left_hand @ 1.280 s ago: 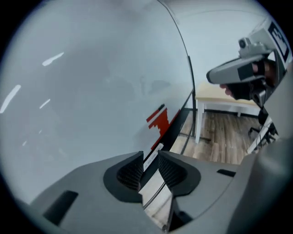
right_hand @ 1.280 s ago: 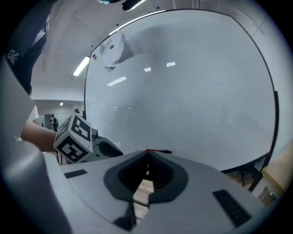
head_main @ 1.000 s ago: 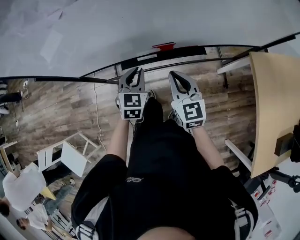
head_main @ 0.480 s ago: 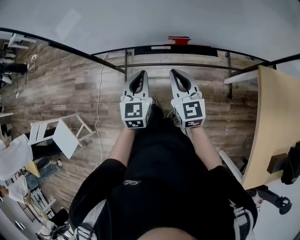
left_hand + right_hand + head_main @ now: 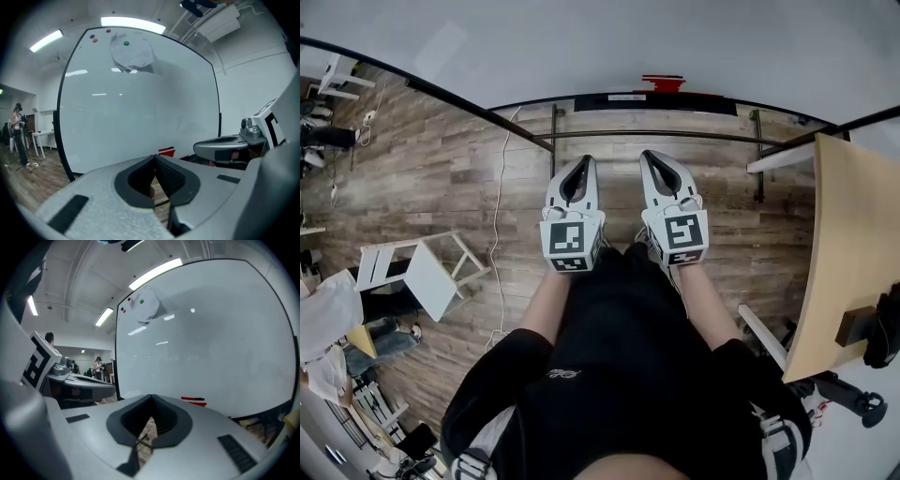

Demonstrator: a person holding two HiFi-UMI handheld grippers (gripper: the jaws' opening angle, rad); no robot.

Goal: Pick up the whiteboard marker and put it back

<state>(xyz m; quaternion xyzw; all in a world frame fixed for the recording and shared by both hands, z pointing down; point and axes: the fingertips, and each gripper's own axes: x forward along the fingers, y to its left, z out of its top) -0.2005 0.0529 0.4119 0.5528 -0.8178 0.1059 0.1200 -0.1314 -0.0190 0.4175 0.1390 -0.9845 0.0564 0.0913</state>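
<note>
**Both grippers held before the whiteboard, marker on its ledge.**
Left gripper [image 5: 582, 163] and right gripper [image 5: 652, 157] were held side by side, apart, pointing toward 12 o'clock over the wood floor [image 5: 469, 178]; in each gripper view the jaws were clenched tip to tip with nothing between them (left [image 5: 154, 158], right [image 5: 151, 397]); the red whiteboard marker [image 5: 662, 80] lay on the ledge at the foot of the whiteboard [image 5: 675, 37], at 12 o'clock from the grippers and well apart from both; the right gripper view showed it as a thin red bar [image 5: 191, 399] against the board [image 5: 211, 343]; a sheet of paper [image 5: 132, 52] hung near the board's top; a light wooden tabletop [image 5: 853, 234] lay at 3 o'clock and a white frame [image 5: 422, 277] at 9 o'clock.
</note>
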